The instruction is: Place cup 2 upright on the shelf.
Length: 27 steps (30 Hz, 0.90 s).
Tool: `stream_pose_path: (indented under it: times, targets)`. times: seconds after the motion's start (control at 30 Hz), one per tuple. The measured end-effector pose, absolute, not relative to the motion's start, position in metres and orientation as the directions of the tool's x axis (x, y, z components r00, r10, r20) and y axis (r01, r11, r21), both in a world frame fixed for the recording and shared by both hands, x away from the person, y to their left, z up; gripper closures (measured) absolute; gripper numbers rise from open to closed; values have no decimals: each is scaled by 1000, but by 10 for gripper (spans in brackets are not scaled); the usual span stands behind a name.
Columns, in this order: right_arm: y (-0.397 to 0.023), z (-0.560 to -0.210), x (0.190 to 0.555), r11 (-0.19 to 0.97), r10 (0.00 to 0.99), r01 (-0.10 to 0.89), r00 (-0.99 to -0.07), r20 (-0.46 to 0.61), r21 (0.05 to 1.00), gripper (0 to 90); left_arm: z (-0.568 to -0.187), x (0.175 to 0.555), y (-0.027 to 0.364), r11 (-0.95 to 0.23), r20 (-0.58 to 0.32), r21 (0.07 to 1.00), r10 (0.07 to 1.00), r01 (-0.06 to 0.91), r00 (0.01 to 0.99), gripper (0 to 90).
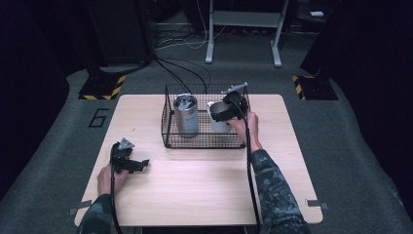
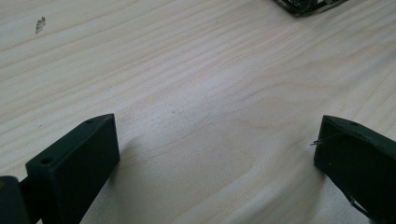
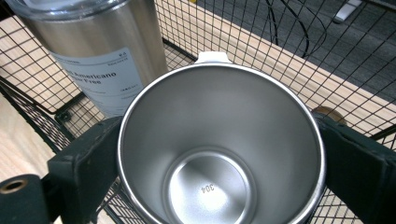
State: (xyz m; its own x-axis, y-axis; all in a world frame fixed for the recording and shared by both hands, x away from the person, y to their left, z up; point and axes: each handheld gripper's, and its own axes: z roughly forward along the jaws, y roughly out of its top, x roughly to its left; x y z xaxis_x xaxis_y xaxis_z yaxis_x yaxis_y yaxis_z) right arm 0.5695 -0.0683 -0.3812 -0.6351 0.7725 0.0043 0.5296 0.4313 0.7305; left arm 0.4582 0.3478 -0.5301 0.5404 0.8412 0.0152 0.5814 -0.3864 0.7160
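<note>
Steel cup [image 3: 219, 154] clamped by right gripper [image 3: 219, 163] in wire basket [image 1: 168, 127], tumbler [image 1: 186, 115] beside; left gripper [image 2: 219, 154] jaws apart.

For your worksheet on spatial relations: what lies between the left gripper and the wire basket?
Bare wooden table, seen in the high view. The left gripper rests open on it, apart from the wire basket; nothing sits between them.

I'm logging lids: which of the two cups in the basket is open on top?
The white cup in the right gripper, its steel inside bare; the steel tumbler beside it wears a clear lid.
</note>
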Motion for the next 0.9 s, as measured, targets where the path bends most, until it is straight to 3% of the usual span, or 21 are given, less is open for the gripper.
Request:
stream_pose_path:
  times: [0.9]
  targets:
    - [-65,-400,575,438,778,565,-628,20,699,57,-530,458,348,-386,15,717,842,581,540,0]
